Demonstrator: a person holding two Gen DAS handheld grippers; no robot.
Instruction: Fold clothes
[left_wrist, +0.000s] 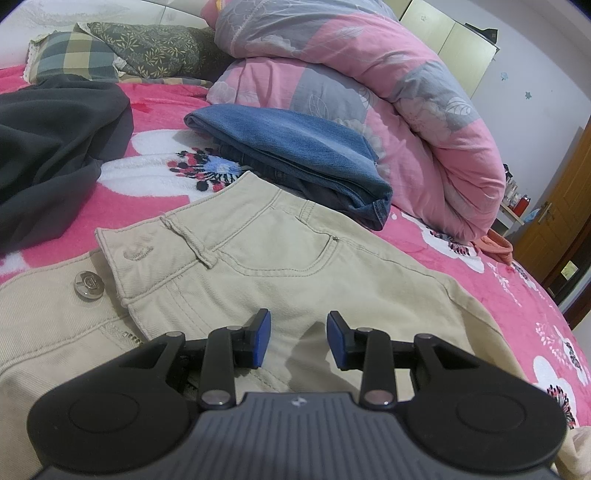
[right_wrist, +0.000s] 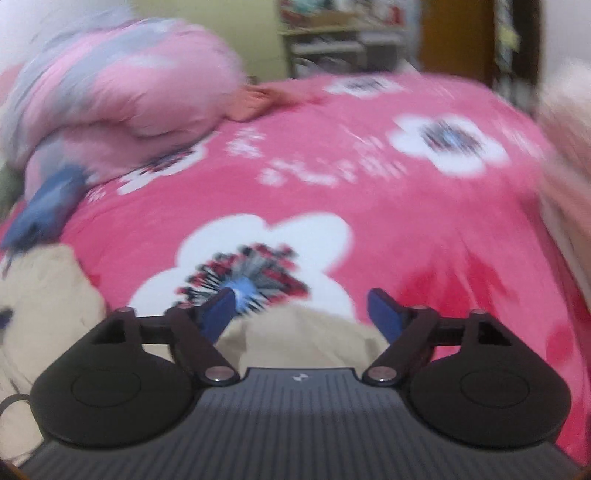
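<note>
The beige trousers (left_wrist: 258, 266) lie flat on the near part of the pink flowered blanket (left_wrist: 155, 110), waistband and button (left_wrist: 88, 283) at the left, their length seemingly running off right, so their folding looks barely begun. Just beyond, blue jeans (left_wrist: 295, 155) sit already folded; a dark garment (left_wrist: 55, 140) far left waits crumpled. The left gripper (left_wrist: 298, 339) hovers over the trousers, narrowly parted and empty; the right gripper (right_wrist: 303, 314) stands wide, holding nothing.

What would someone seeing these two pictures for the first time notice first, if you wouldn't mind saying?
Probably the bright pink fleece blanket with white flowers covering the whole bed. On it, right in front of the left gripper, lie beige cotton trousers with a round metal button. Beyond them sits a folded pair of blue denim jeans against a rolled pink-and-grey quilt.
</note>
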